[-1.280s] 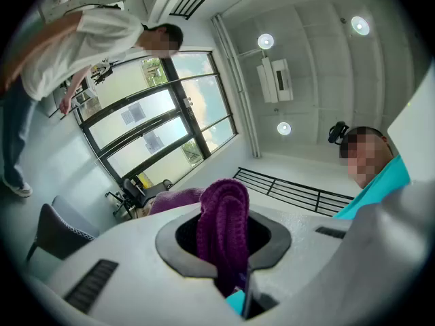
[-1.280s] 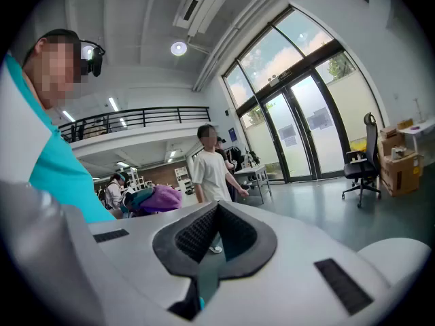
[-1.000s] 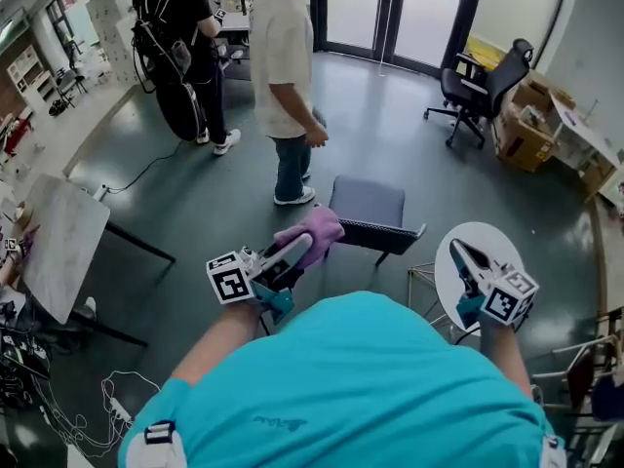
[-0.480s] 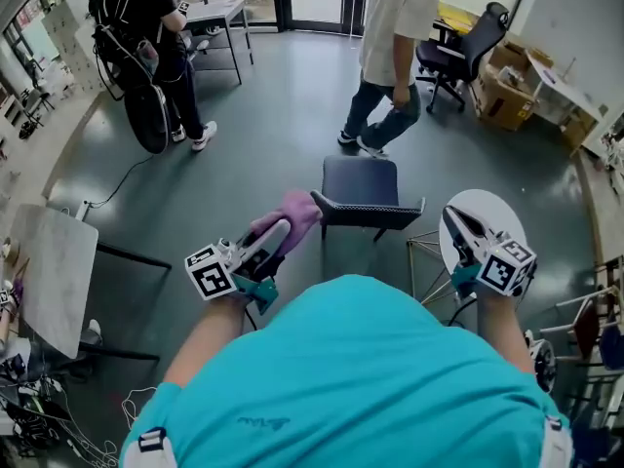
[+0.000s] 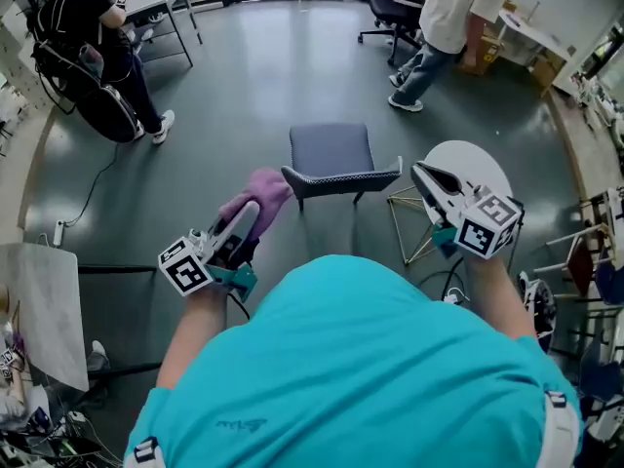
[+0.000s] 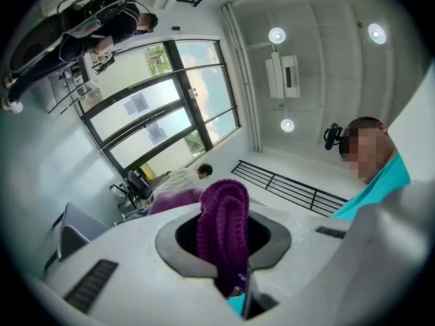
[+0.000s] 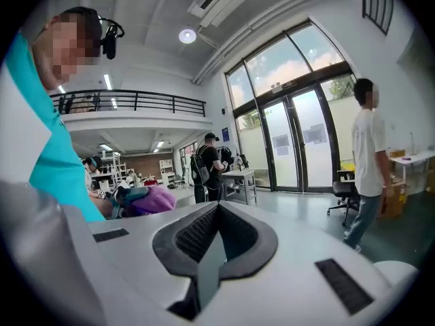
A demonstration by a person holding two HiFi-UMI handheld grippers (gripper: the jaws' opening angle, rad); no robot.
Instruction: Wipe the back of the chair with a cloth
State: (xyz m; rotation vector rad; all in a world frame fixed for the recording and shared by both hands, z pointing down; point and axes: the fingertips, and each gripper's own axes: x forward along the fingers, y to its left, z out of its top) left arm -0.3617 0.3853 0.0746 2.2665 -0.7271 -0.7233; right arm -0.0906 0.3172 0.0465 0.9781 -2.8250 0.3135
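My left gripper [image 5: 249,213] clamps the purple cloth [image 5: 261,187] just left of the chair [image 5: 331,148]. My right gripper [image 5: 422,172], jaws together and empty, hovers right of the chair.

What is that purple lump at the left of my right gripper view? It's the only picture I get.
Observer: A purple cloth, clamped in the left gripper.
Operator: Is it wiping anything?
Observer: The head view puts it beside the left end of the backrest of the chair; I can't confirm contact.
Operator: Where's the right gripper?
Observer: Right of the chair, over a round white table.
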